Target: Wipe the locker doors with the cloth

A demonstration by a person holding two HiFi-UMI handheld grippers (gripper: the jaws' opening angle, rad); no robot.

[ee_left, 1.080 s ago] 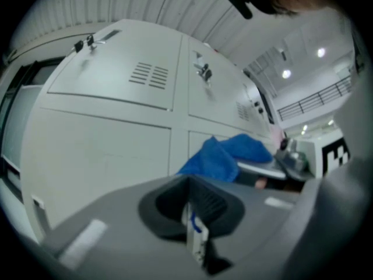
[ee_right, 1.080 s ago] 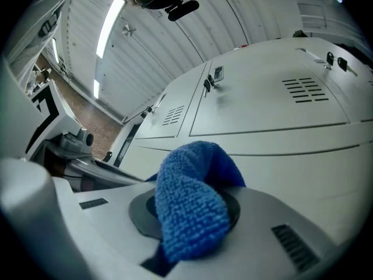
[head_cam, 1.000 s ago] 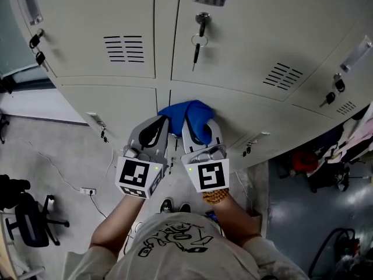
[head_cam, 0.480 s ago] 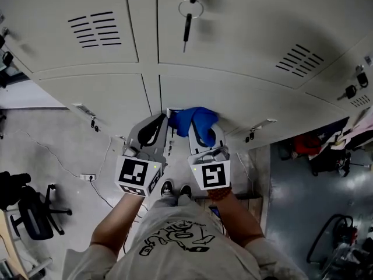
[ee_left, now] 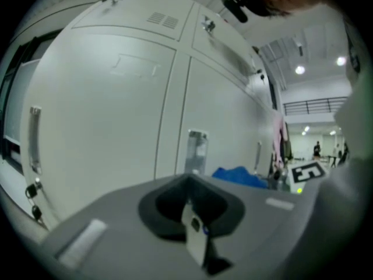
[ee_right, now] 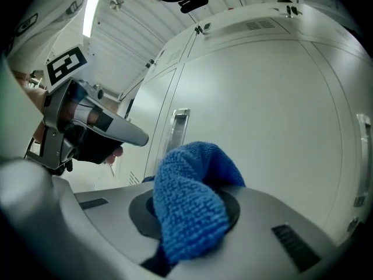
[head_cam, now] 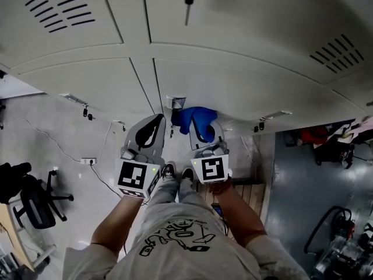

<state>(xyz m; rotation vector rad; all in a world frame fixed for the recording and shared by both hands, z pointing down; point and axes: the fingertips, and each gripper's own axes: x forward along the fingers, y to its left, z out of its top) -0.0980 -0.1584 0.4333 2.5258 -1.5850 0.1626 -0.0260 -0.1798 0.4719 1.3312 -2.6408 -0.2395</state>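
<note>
Right gripper view: right claw (ee_right: 178,241) pinches bunched, nubbly blue cloth (ee_right: 189,206); left claw (ee_left: 197,242) pressed together.

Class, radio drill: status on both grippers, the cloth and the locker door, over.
Right gripper shut on blue cloth. Left gripper shut, empty, alongside. Cloth at lower locker door, contact unclear. Nothing between cloth and door.

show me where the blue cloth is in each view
Head view: cloth at centre, ahead of the right gripper.
Left gripper view: small blue patch, right of centre.
Right gripper view: large, bottom centre.
Shared landmark: metal door fitting just left of it.
</note>
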